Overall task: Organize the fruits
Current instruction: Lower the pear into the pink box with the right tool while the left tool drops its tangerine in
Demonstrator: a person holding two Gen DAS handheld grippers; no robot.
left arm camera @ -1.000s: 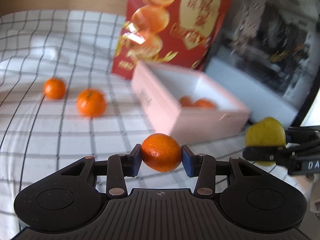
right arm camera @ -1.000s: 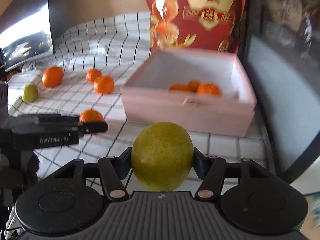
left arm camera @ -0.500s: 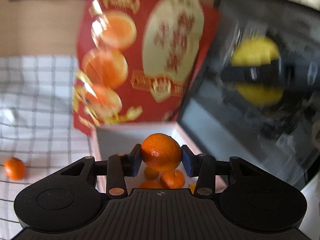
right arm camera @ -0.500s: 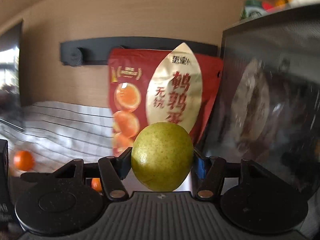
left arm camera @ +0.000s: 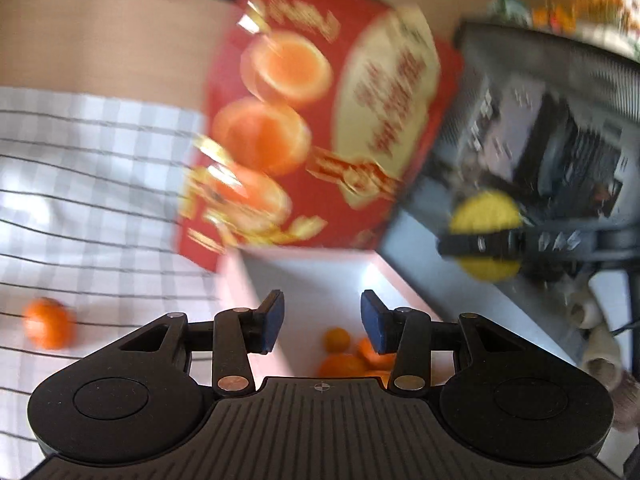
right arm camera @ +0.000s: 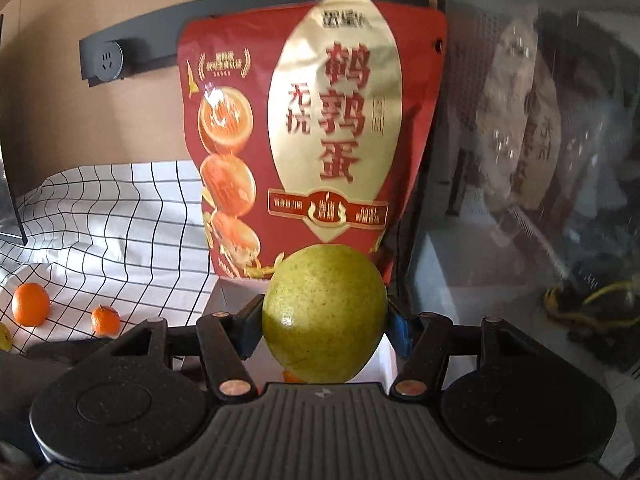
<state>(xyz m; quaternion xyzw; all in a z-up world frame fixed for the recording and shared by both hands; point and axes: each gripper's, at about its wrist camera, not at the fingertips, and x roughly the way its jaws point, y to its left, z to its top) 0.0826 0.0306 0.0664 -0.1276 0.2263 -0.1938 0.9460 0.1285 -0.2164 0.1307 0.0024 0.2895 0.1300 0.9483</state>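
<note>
My left gripper [left arm camera: 322, 322] is open and empty above the pink box [left arm camera: 264, 300]. Several oranges [left arm camera: 344, 354] lie inside the box, below the fingers. One orange [left arm camera: 49, 322] sits on the checked cloth at the left. My right gripper [right arm camera: 325, 320] is shut on a green pear [right arm camera: 325, 314] and holds it above the box's far end [right arm camera: 386, 356]. The same pear also shows in the left wrist view [left arm camera: 486, 237], held at the right. Two oranges [right arm camera: 31, 305] [right arm camera: 105, 320] lie on the cloth at the left of the right wrist view.
A tall red snack bag [right arm camera: 312, 148] stands upright just behind the box. A dark glass-fronted appliance [right arm camera: 540, 160] stands at the right. A black socket strip [right arm camera: 108, 62] runs along the wall. The checked cloth [right arm camera: 120, 216] covers the table to the left.
My left gripper has opened and the orange it held is gone from its fingers, with more oranges now in the box. Both grippers rose and moved over the box; the right still holds the pear.
</note>
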